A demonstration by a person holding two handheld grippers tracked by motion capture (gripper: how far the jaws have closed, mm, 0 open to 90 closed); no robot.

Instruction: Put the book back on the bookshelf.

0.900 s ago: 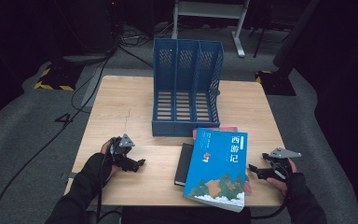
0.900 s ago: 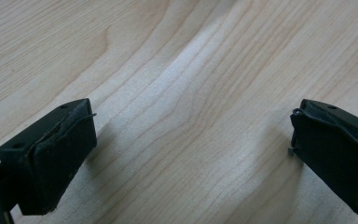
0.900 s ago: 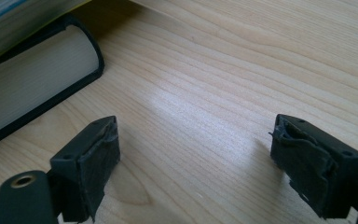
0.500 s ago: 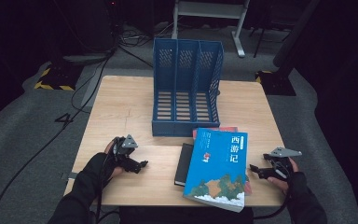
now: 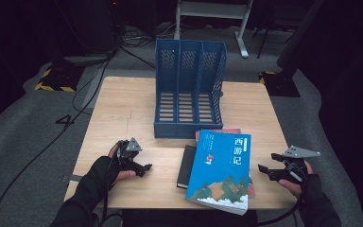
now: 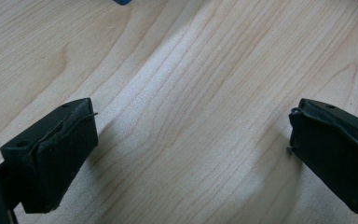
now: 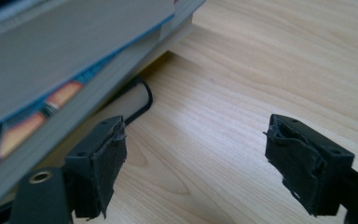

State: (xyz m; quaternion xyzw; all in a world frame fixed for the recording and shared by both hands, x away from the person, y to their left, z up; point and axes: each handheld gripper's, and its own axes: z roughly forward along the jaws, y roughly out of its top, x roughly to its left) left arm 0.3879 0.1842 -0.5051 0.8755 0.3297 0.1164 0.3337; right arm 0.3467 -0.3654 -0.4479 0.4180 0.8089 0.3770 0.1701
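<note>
stage: not started – blue book (image 5: pixel 223 171) stacked on table (image 5: pixel 123 109) before empty file rack (image 5: pixel 189 90) | right gripper (image 5: pixel 270 171) spread wide beside stack, nothing held | left gripper (image 5: pixel 144 168) gaping over bare wood | left: grasp, rack books

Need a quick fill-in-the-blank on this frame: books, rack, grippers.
1. The blue book lies on ____ of the stack.
2. The file rack has ____ compartments.
3. The left gripper hovers with its jaws ____.
4. The right gripper is nearest the ____.

Missing: top; three; open; books
</note>
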